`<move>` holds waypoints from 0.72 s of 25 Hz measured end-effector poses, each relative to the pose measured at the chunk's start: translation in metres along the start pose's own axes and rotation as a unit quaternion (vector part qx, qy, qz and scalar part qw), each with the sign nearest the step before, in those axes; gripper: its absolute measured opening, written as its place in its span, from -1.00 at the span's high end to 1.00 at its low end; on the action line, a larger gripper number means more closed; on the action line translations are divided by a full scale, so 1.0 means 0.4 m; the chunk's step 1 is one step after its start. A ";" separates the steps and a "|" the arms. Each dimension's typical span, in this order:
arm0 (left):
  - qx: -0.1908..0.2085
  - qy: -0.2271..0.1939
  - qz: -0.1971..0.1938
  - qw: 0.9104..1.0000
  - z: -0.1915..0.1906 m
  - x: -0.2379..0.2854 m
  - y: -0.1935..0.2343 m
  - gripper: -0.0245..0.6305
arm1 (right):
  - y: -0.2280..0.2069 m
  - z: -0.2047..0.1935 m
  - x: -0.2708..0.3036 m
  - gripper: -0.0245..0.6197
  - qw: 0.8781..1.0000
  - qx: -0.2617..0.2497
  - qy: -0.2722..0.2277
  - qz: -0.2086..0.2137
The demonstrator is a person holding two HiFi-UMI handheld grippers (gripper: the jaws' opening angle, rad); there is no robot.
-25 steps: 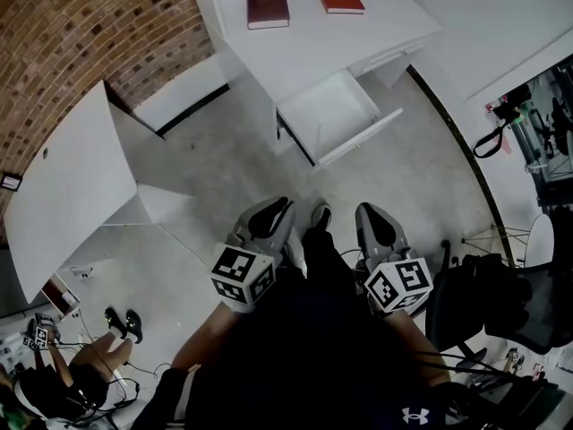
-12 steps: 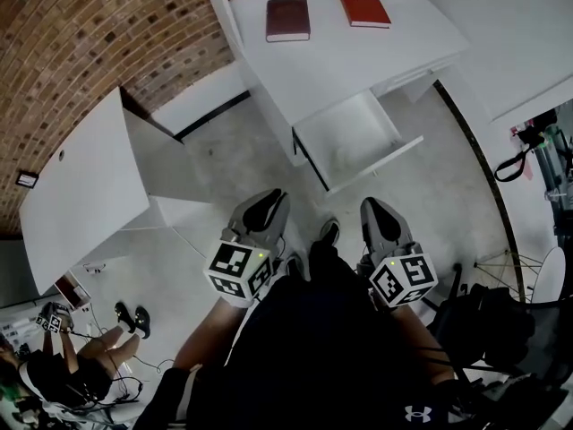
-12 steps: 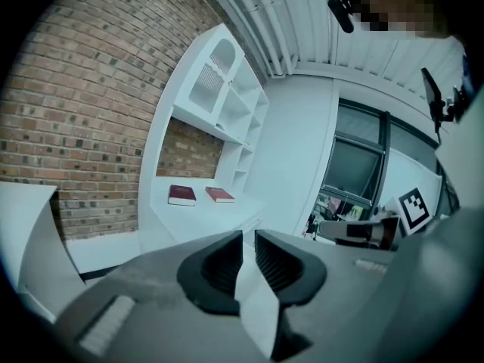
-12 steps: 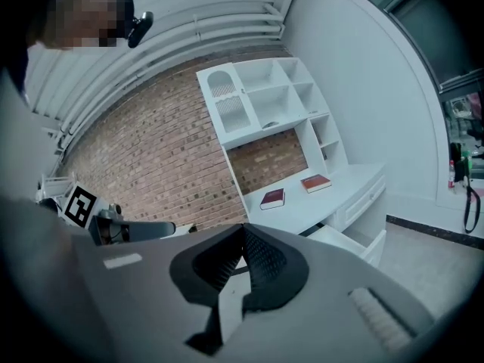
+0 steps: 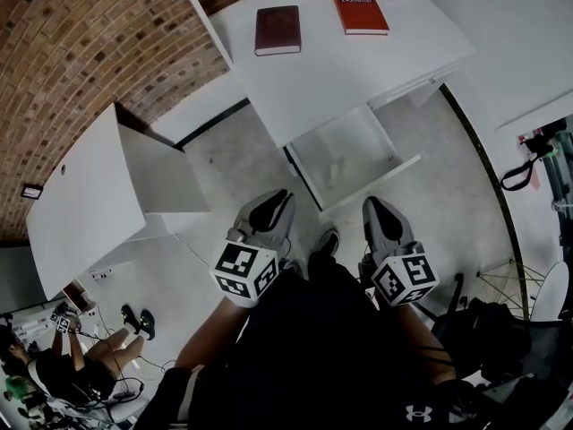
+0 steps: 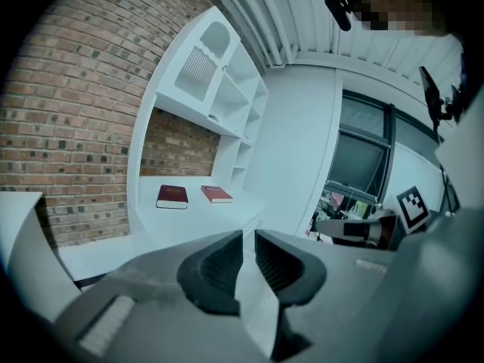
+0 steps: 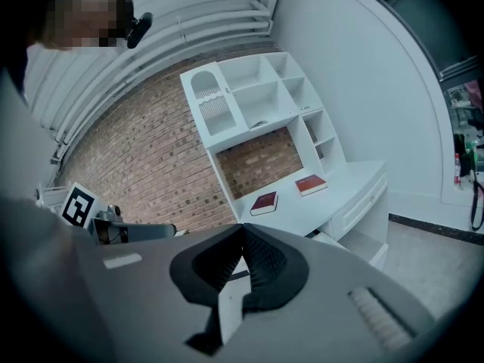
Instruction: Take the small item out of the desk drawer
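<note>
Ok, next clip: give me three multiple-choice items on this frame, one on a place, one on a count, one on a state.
1. Where does the dark maroon hardback book lie?
A on a chair; B on the white desk top; C on the floor.
2. How many books are on the desk?
A one; B two; C four.
3. The white desk drawer is:
A pulled open; B pushed shut; C taken out entirely.

Key: 1 B, it lies flat on the top, beside the red book. 2 B, only the maroon and the red one show there. 3 A, its inside shows below the desk's front edge.
</note>
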State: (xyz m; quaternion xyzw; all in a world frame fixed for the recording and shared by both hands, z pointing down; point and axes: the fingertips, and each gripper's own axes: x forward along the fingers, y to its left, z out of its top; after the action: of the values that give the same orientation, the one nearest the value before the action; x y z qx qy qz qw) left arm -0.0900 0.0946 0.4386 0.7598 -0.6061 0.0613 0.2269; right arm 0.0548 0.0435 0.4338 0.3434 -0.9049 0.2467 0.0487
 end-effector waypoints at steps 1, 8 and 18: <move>0.000 0.001 0.001 1.000 0.001 0.014 0.000 0.76 | -0.011 0.005 0.008 0.91 1.000 0.001 0.000 0.001; -0.010 0.023 -0.003 1.000 -0.019 0.072 -0.011 0.76 | -0.068 0.008 0.034 0.91 1.000 0.006 0.007 0.000; 0.006 0.053 -0.062 0.997 0.012 0.225 0.055 0.76 | -0.119 0.082 0.116 0.91 0.998 0.005 -0.013 -0.056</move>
State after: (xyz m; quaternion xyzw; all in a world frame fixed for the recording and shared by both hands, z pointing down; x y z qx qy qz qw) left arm -0.0884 0.0089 0.4733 0.7928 -0.5448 0.0916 0.2575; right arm 0.0530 -0.0307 0.4367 0.3970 -0.8836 0.2433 0.0487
